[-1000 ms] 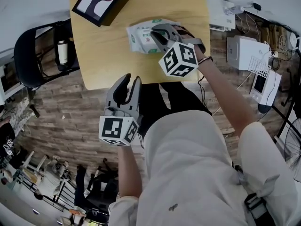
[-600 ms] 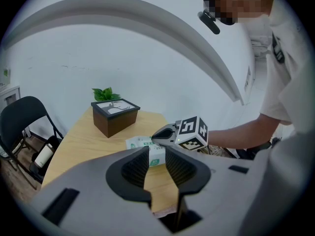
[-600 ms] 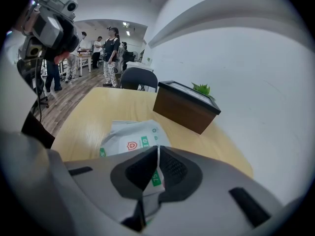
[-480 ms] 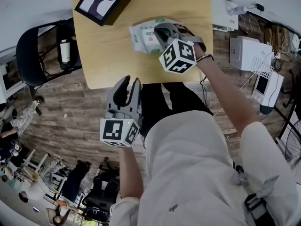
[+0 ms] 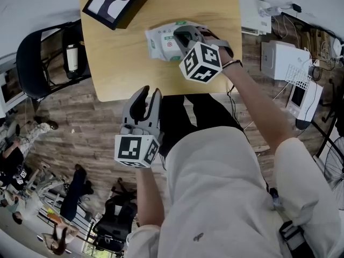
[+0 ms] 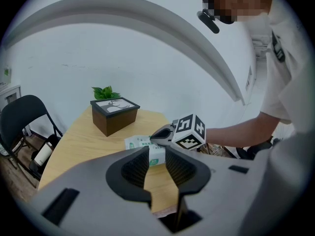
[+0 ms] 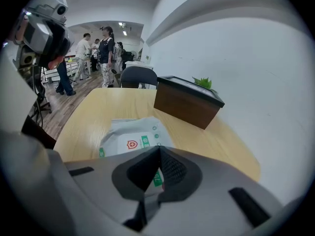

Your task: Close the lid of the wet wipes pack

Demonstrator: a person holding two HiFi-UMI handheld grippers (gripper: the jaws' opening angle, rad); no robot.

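Note:
The white and green wet wipes pack [image 5: 161, 42] lies flat on the wooden table [image 5: 118, 63], toward its right side. My right gripper [image 5: 181, 35] reaches down onto the pack's right part. Its jaws have just been closing and now meet at the tips [image 7: 158, 149] with nothing seen between them; the pack [image 7: 129, 142] shows just beyond. Whether the lid is flat I cannot tell. My left gripper [image 5: 149, 93] hangs in front of the table's near edge, away from the pack [image 6: 135, 142]. It [image 6: 157, 154] stands slightly open and empty.
A dark box with a deer picture [image 5: 118, 1] stands at the table's far left, a green plant [image 6: 106, 91] behind it. A black chair [image 5: 37, 63] is left of the table. White appliances [image 5: 279, 58] and cables lie on the floor at right. People stand in the background [image 7: 106, 50].
The right gripper's jaws have come together over the pack and the gripper tipped a little. The left gripper has not moved.

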